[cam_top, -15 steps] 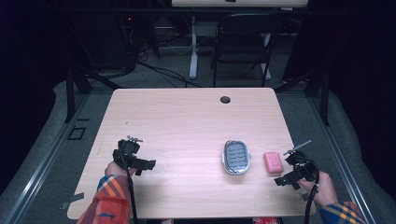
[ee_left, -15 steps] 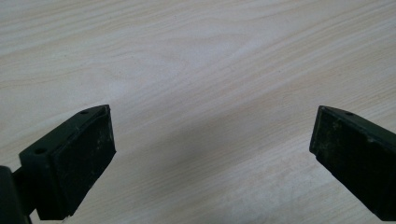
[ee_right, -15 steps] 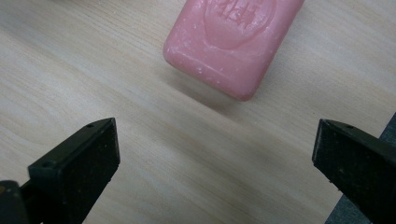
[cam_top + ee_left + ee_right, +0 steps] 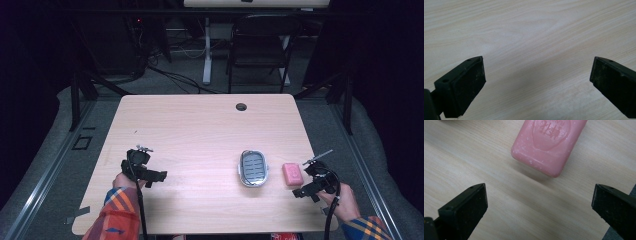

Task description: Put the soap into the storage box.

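Here, in the right gripper view, the two black fingers point(image 4: 466, 210) of the right gripper point(image 4: 540, 207) rise from the lower corners of the frame, spread wide with nothing between them but bare wood. Just beyond them, at the upper middle of that frame, lies a pink bar of soap point(image 4: 549, 145), flat on the counter, with a stamped emblem on its upper face. The wide spread looks meant to leave room for the bar's width, so this reads as an approach to a grasp not yet made.

In the high view the right gripper point(image 4: 314, 181) sits at the lower right of the frame, held in a hand with a plaid sleeve, and the soap point(image 4: 292, 174) lies just beside it toward the centre. A little further toward the centre stands a grey oval soap dish point(image 4: 253, 168) with a slotted floor, near the bar but not touching it, a likely place for the bar to go.

The left gripper point(image 4: 537, 82) has its fingers point(image 4: 464, 85) equally wide apart over plain light wood. In the high view it rests at the lower left point(image 4: 142, 167), well apart from soap and dish, apparently waiting.

The counter point(image 4: 200, 130) is pale wood with a cable hole point(image 4: 241, 106) near its far edge.
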Demonstrator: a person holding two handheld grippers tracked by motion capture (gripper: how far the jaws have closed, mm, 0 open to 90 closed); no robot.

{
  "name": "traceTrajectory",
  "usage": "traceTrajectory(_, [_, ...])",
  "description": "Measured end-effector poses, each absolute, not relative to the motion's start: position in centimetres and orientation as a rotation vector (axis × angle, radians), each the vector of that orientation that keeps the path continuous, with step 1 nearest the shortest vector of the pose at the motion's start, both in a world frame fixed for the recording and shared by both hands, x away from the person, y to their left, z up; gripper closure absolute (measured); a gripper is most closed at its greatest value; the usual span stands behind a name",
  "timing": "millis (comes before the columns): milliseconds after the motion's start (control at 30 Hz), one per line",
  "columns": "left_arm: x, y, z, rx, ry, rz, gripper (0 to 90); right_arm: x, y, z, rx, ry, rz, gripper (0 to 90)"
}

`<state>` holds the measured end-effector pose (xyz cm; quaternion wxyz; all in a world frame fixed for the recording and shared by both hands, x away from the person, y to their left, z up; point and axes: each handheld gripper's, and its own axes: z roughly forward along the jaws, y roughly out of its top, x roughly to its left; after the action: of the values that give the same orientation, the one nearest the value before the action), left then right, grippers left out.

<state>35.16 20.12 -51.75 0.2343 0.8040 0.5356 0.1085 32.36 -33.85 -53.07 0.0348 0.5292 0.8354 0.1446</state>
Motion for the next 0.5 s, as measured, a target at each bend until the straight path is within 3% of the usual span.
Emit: traceTrajectory(500, [35.3,19.9,-51.7,2.218,1.46,0.3,0.0,33.7,-33.2,-53.0,1.728,2.468,0.501,0.0])
